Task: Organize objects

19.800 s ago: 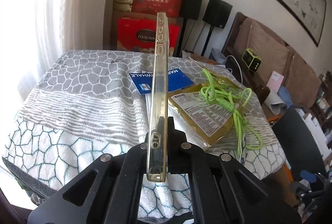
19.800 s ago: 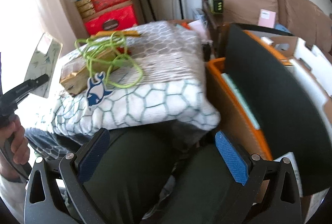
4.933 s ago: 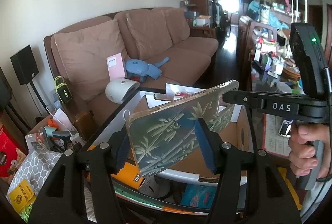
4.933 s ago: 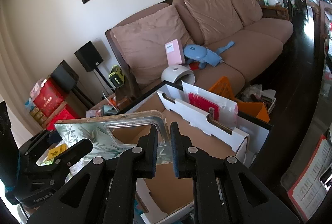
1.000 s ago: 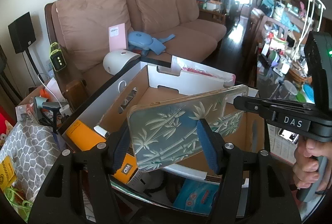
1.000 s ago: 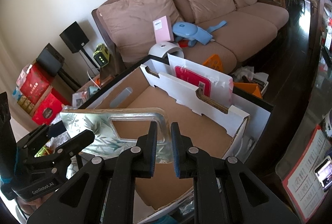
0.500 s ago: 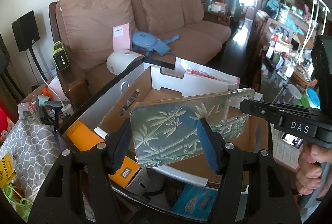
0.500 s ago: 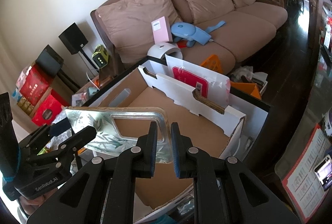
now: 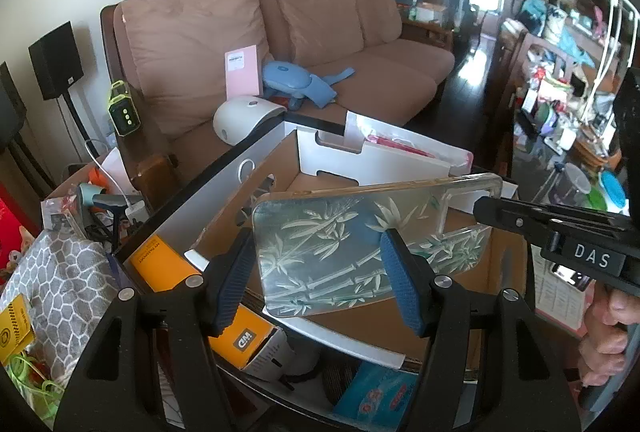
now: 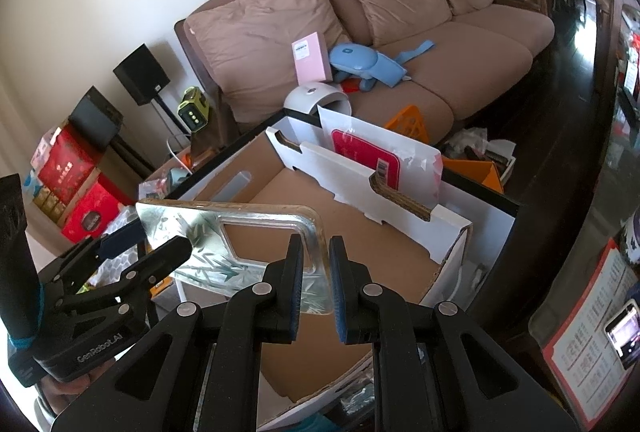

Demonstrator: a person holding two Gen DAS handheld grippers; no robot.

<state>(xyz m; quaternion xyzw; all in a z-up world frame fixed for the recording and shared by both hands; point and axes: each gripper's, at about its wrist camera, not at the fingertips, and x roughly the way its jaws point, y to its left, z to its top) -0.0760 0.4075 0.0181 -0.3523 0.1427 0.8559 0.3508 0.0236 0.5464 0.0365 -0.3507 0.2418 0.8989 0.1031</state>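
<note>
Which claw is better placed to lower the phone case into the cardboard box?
Probably the right claw: it pinches the phone case by its end above the cardboard box. The left claw looks looser.

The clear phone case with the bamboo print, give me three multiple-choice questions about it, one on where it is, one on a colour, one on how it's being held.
1. Where is the clear phone case with the bamboo print?
A. Over the open cardboard box
B. Lying on the brown sofa
C. On the grey patterned towel

2. What colour are the pads on the left gripper's fingers?
A. Red
B. Blue
C. Yellow

3. How is the right gripper set on the case?
A. Wide open, away from it
B. Lying inside the box
C. Shut on the case's edge

Answers
1. A: the case hangs above the open cardboard box, clear of its floor.
2. B: both pads of the left gripper are blue.
3. C: the right gripper pinches the case's edge near the camera cut-out, while the left gripper's fingers flank its width.
</note>
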